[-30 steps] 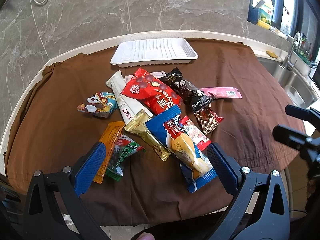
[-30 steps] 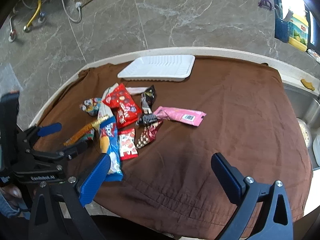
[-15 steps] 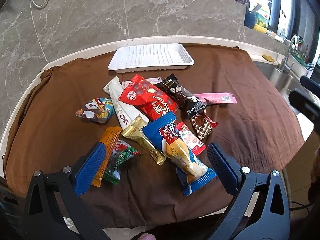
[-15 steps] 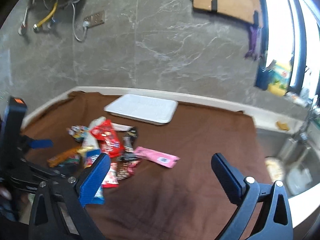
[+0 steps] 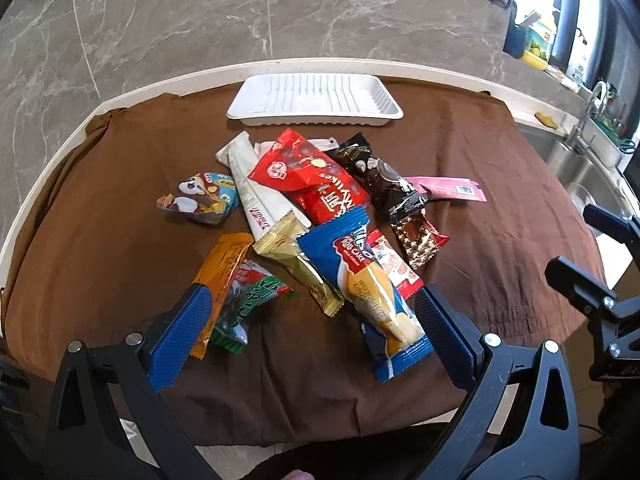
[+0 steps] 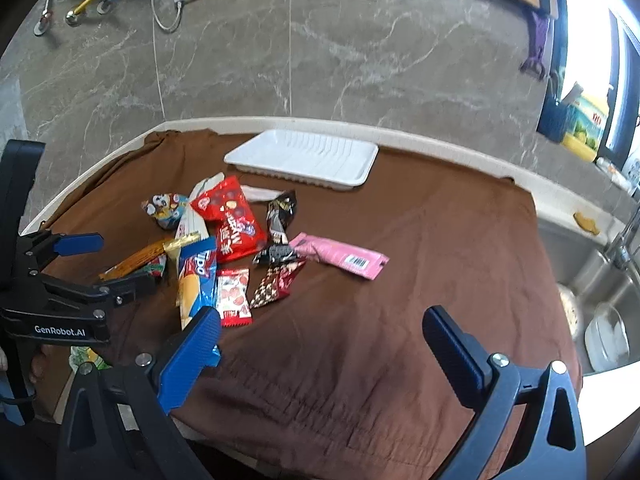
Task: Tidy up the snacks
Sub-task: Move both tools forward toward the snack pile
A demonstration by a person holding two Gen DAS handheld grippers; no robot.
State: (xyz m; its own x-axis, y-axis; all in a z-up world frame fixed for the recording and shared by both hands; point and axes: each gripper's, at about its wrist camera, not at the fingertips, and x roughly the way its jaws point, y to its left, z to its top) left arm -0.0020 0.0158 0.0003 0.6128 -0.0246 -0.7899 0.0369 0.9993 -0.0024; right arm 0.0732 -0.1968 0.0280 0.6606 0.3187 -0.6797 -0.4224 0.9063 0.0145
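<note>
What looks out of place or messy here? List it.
The snacks lie in a jumbled heap on the brown cloth, several overlapping: the blue roll cake pack lies across the gold wrapper. The white tray behind them holds nothing. Nothing looks spilled or torn.

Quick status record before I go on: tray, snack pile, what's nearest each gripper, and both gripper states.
tray: white tray at the far edge of the brown cloth, nothing in it
snacks: all loose in a pile on the cloth, none sorted yet
nearest left gripper: blue roll cake pack, orange bar, green packet
outlier: pink packet on the right side of the pile
left gripper: open, holding nothing
right gripper: open, holding nothing, over bare cloth
</note>
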